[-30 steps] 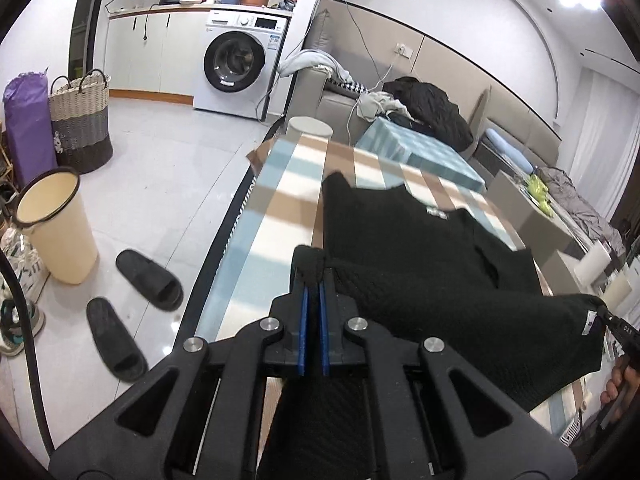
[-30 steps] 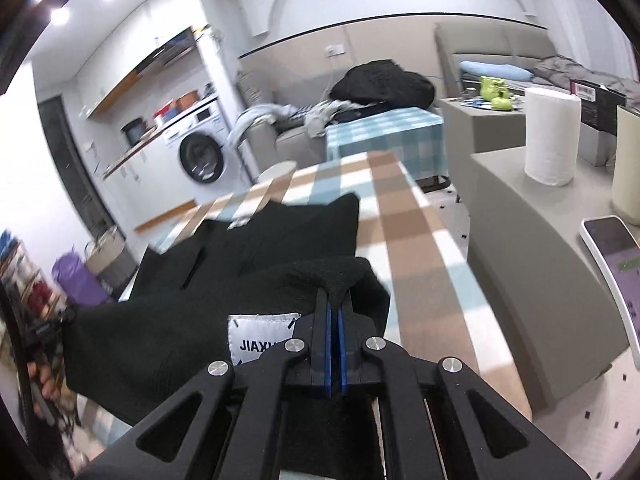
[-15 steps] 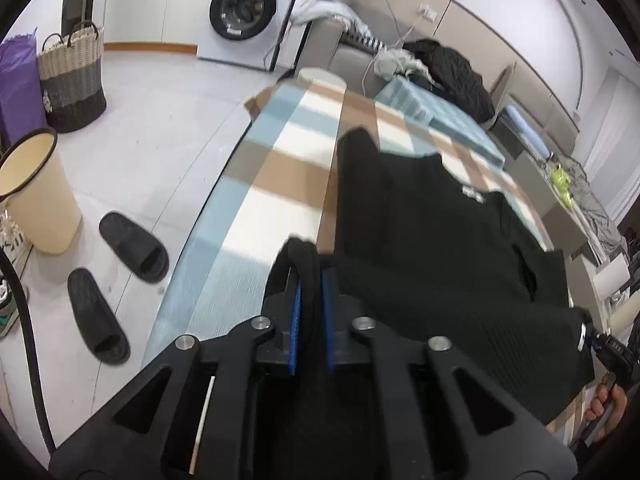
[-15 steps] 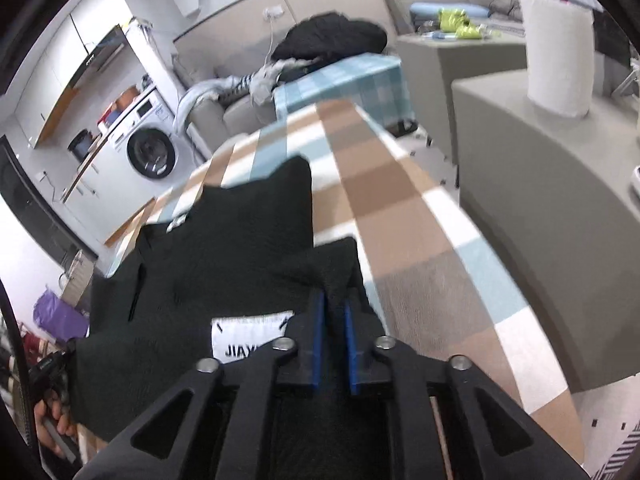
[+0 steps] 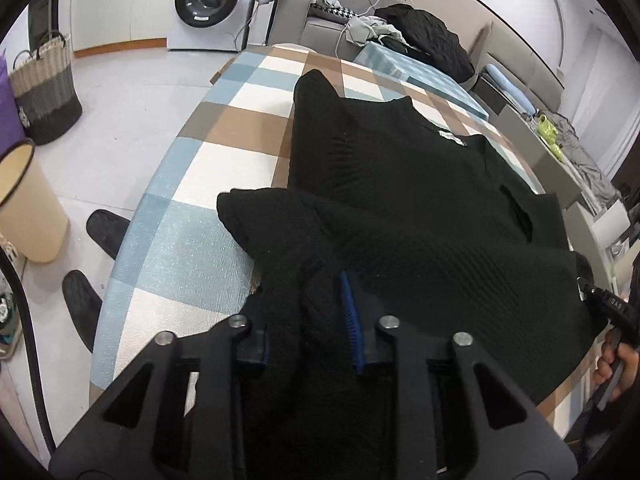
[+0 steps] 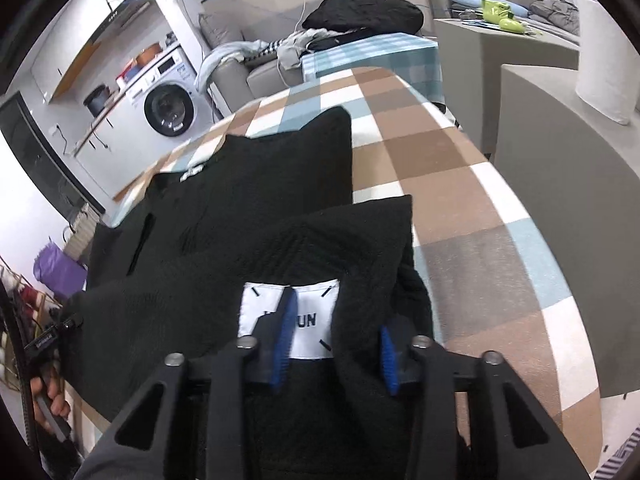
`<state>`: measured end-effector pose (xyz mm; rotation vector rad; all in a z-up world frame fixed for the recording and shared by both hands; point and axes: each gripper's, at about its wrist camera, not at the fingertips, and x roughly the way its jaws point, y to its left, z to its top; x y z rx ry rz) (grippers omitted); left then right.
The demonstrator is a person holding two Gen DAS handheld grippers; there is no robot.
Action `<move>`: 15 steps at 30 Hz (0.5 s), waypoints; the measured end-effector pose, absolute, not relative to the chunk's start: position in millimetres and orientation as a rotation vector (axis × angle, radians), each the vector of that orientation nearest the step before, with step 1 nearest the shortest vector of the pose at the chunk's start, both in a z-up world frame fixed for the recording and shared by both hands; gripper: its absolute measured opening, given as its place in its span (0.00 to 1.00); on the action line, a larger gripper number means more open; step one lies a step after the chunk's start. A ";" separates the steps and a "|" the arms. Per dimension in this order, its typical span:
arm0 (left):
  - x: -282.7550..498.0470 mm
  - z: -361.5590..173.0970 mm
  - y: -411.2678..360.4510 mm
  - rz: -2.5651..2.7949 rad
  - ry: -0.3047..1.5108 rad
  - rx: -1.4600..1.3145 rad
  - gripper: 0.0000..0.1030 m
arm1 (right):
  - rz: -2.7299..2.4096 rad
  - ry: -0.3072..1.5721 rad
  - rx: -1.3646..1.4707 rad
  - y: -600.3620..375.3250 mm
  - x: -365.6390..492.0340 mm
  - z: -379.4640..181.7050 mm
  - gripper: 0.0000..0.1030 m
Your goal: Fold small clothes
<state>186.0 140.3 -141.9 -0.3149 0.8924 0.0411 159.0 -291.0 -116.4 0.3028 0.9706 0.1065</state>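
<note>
Both grippers, left (image 5: 310, 316) and right (image 6: 334, 344), stand slightly apart, the right's jaws opening, with the black knit sweater's (image 5: 400, 200) folded-up hem slack between their blue pads, apparently released ahead onto the checked table (image 6: 460, 184).

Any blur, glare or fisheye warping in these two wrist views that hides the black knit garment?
Left wrist view: sharp, straight edges of the checked tablecloth bow strongly, black knit garment keeps faint rib texture, corners vignetted. Right wrist view: equally warped, white paper roll nearly blown out, white sewn label readable only in part.
</note>
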 end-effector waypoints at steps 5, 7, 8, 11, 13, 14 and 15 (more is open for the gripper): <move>171.7 -142.3 140.6 0.026 0.890 -0.302 0.19 | 0.106 0.982 0.262 -284.7 153.6 -120.3 0.29; 163.3 -141.9 139.3 0.028 0.892 -0.296 0.19 | 0.112 0.986 0.255 -284.4 147.3 -120.7 0.29; 157.3 -141.5 138.9 0.028 0.893 -0.291 0.19 | 0.115 0.988 0.252 -285.0 146.4 -120.8 0.29; 140.8 -140.2 139.6 0.030 0.891 -0.293 0.19 | 0.123 0.994 0.260 -286.8 134.7 -120.9 0.29; 130.5 -139.9 141.0 0.036 0.889 -0.299 0.19 | 0.128 1.000 0.268 -287.7 125.4 -120.7 0.29; 125.0 -139.5 141.3 0.040 0.887 -0.303 0.19 | 0.131 1.002 0.268 -287.8 122.0 -120.8 0.29; 121.8 -138.9 142.2 0.041 0.884 -0.304 0.20 | 0.135 1.005 0.272 -287.8 117.1 -120.6 0.29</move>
